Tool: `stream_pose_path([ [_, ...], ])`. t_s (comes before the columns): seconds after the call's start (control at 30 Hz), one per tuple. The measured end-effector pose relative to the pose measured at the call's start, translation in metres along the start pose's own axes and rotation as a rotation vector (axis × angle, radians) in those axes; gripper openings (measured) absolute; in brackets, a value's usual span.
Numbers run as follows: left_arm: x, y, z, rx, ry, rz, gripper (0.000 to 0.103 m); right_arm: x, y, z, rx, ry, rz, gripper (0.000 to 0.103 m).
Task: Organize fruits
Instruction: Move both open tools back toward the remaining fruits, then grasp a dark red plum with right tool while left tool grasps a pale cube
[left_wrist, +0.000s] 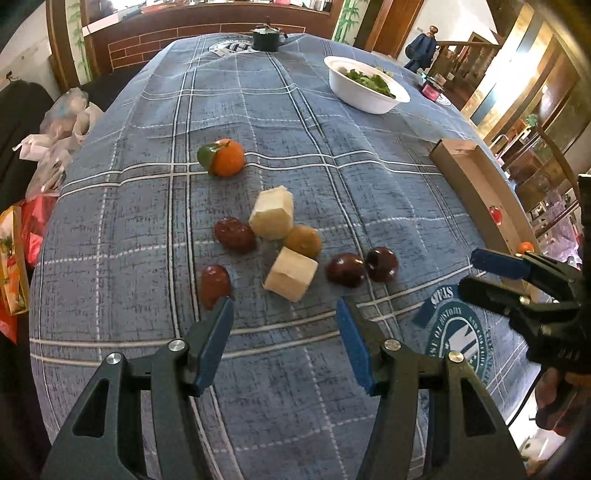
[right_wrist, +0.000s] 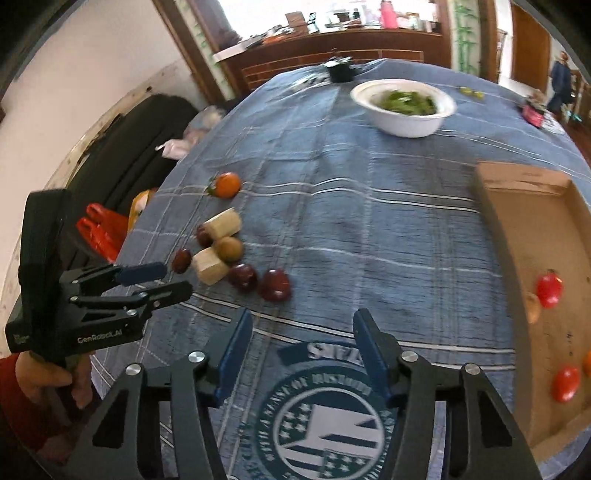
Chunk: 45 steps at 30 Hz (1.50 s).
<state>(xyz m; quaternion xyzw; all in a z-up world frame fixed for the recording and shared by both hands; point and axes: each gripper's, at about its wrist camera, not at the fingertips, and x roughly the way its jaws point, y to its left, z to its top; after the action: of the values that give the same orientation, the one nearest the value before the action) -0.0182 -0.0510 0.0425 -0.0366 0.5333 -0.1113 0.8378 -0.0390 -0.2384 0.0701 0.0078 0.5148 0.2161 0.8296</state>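
Loose fruit lies on the blue plaid cloth: an orange with a leaf (left_wrist: 226, 157), two pale cut chunks (left_wrist: 272, 218) (left_wrist: 291, 274), a brown round fruit (left_wrist: 303, 241), two red dates (left_wrist: 234, 235) (left_wrist: 214, 283) and two dark plums (left_wrist: 345, 269) (left_wrist: 382, 264). My left gripper (left_wrist: 286, 304) is open and empty just in front of them. The cardboard tray (right_wrist: 532, 236) at the right holds red tomatoes (right_wrist: 549, 288) (right_wrist: 565, 383). My right gripper (right_wrist: 301, 317) is open and empty over the cloth's printed emblem. The fruit group (right_wrist: 229, 251) shows at its left.
A white bowl of greens (left_wrist: 364, 86) stands at the far right of the table, a dark pot (left_wrist: 265, 37) at the far edge. Bags (left_wrist: 55, 133) lie off the table's left side. A pink item (right_wrist: 533, 114) sits far right.
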Motion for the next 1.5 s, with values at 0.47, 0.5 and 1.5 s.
stream_pose_path([
  [0.47,0.03,-0.003,0.012,0.05,0.055,-0.037,0.049,0.06,0.017,0.01,-0.067,0.111,-0.01,0.042],
  [0.5,0.031,-0.003,0.013,0.052,0.057,-0.038,0.049,0.062,0.019,0.011,-0.071,0.114,-0.011,0.041],
  [1.5,0.009,-0.004,0.019,0.03,0.012,-0.061,0.027,0.033,-0.002,0.014,-0.015,0.041,-0.061,0.028],
])
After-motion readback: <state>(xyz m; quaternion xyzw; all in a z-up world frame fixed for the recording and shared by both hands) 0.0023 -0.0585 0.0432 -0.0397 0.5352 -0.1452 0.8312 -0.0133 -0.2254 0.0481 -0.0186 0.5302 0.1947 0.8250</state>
